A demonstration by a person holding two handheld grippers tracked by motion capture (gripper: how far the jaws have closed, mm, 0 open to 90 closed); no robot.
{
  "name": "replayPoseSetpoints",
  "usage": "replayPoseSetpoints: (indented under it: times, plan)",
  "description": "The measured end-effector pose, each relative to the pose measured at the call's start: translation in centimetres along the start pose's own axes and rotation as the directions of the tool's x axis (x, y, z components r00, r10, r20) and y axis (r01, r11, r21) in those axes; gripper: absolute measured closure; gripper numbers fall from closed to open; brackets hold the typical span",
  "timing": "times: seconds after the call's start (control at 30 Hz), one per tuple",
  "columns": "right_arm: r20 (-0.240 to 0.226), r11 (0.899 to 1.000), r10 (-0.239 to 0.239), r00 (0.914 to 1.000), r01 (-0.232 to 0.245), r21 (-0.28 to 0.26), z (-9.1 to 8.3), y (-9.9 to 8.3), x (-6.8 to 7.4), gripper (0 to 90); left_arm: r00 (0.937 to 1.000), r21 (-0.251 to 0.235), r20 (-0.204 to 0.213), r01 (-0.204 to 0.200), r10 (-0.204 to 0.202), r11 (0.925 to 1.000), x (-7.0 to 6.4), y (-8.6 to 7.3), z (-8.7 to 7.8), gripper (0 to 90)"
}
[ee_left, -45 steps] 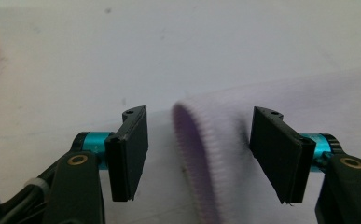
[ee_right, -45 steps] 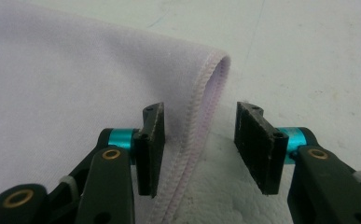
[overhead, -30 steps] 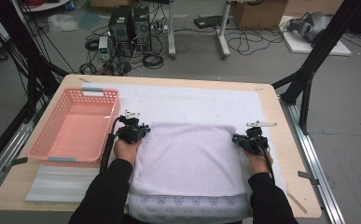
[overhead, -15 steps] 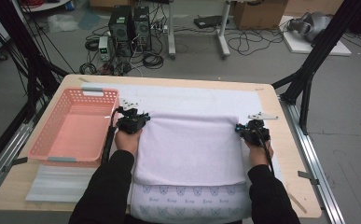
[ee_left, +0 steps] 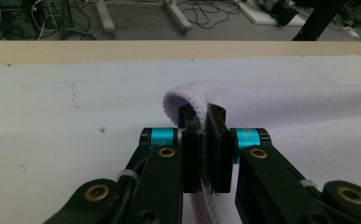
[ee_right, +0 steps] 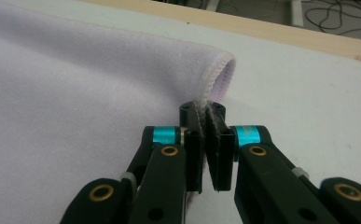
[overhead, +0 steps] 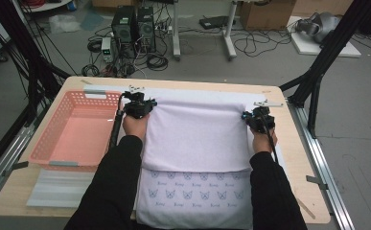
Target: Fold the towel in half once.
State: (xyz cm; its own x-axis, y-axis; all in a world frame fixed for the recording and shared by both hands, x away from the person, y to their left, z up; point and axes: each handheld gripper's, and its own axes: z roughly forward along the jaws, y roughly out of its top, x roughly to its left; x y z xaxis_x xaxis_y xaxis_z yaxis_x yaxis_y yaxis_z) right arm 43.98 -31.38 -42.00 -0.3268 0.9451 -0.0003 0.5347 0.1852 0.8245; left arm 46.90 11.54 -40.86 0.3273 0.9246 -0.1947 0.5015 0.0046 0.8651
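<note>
Your left gripper [ee_left: 205, 140] and right gripper [ee_right: 207, 140] each pinch a stitched corner of the soft lilac fleece towel [overhead: 197, 136], spread rectangular across the frame's centre; the pink lattice basket [overhead: 73, 132] sits left.

Pale lilac towel [overhead: 197, 136], butterfly-printed underside; pink basket [overhead: 73, 136]; black fingers [ee_left: 193, 149]

Grey concrete floor [overhead: 365, 143] beyond a pale wooden desk [overhead: 288, 139]. Tangled black cables [overhead: 250, 45] behind, two dark computer towers [overhead: 134, 24], white table legs [overhead: 228, 28], black frame struts [overhead: 327, 57] at right, cardboard box [overhead: 264, 10].
</note>
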Motion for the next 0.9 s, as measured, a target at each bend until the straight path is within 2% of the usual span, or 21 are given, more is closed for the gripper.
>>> replayPoseSetpoints:
  times: [0.13,0.3,0.33,0.37,0.4,0.43,0.47,0.53,0.6,0.67,0.7,0.83,0.9]
  plan:
    - [0.009,1.0,0.014,0.9999,-0.014,-0.007,0.8,0.4,-0.1,86.3,0.9998,0.003,-0.011,-0.017,0.017,0.9999,0.3,0.0,0.5,85.1]
    - [0.016,1.0,0.022,0.9996,-0.022,-0.004,1.5,0.5,0.4,86.1,0.9997,0.023,-0.013,-0.018,0.019,0.9996,0.6,-0.3,0.7,83.3]
    - [0.016,1.0,0.026,0.9995,-0.026,-0.002,1.6,0.5,0.4,85.5,0.9996,0.02,-0.024,-0.017,0.018,0.9996,0.6,-0.3,0.6,80.3]
    - [0.016,0.999,0.041,0.999,-0.041,-0.003,1.7,0.4,0.5,83.2,0.9998,0.013,-0.021,0.004,-0.004,0.9999,0.7,-0.4,0.6,73.4]
    - [0.012,0.998,0.061,0.9981,-0.061,-0.001,1.8,0.3,0.5,79.1,0.9992,0.023,-0.011,0.039,-0.039,0.999,0.8,-0.5,0.6,62.8]
    - [0.015,0.997,0.073,0.9972,-0.073,0.002,1.8,0.2,0.5,73.7,0.9987,0.042,-0.003,0.052,-0.052,0.9978,0.8,-0.5,0.6,53.4]
    - [0.02,0.998,0.069,0.9974,-0.069,-0.003,1.8,0.2,0.5,68.3,0.9993,0.046,-0.003,0.038,-0.038,0.9982,0.7,-0.6,0.5,48.6]
    - [0.014,0.997,0.078,0.9969,-0.078,-0.008,1.5,0.3,0.6,60.9,0.9991,0.036,0.007,0.043,-0.043,0.9984,0.6,-1.0,0.2,44.5]
    - [0.014,0.998,0.065,0.9978,-0.065,-0.018,1.0,0.4,0.7,56.8,0.9985,0.078,0.03,0.044,-0.047,0.9959,0.4,-1.2,0.1,39.6]
    - [0.001,0.997,0.073,0.9973,-0.073,-0.029,0.3,0.5,0.8,53.6,0.9971,0.113,0.068,0.025,-0.033,0.9932,0.0,-1.4,0.0,37.5]
    - [-0.004,0.997,0.071,0.9975,-0.071,-0.026,0.0,0.5,0.7,51.3,0.997,0.119,0.077,0.003,-0.012,0.9929,-0.3,-1.4,-0.1,35.7]
    - [-0.02,0.996,0.074,0.997,-0.075,-0.047,-1.5,0.5,0.6,49.4,0.9944,0.071,0.105,-0.022,0.015,0.9972,-1.2,-1.4,-1.2,33.8]
    - [-0.035,0.995,0.08,0.9962,-0.082,-0.05,-2.5,0.3,0.6,48.3,0.9946,0.048,0.098,-0.04,0.036,0.998,-1.7,-1.5,-1.9,27.2]
